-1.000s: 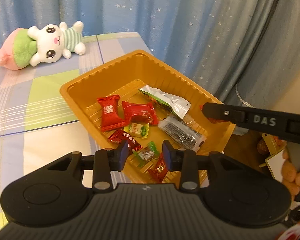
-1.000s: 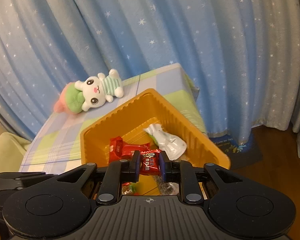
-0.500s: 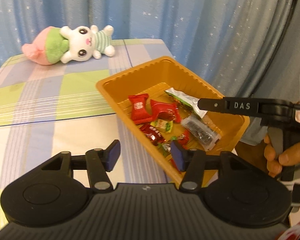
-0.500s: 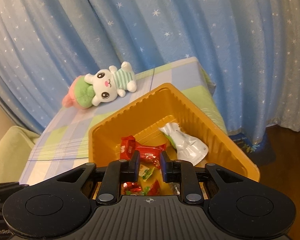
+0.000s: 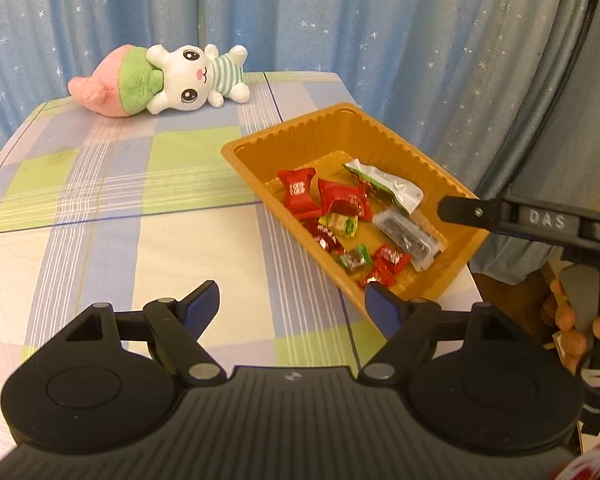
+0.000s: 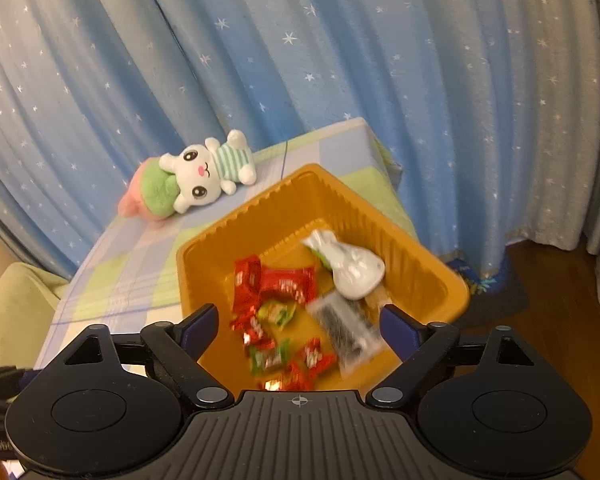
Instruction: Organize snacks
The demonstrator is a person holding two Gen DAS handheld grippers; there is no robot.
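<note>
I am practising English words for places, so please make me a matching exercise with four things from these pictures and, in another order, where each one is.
Things:
1. plush rabbit
2. silver pouch
3. orange tray
4. left gripper

Places or states:
A. lying inside the tray, toward its far side
B. open, above the checked tablecloth, holding nothing
C. lying at the far end of the table, by the blue curtain
D. at the right edge of the table, holding wrapped snacks

Pairs: 1-C, 2-A, 3-D, 4-B
</note>
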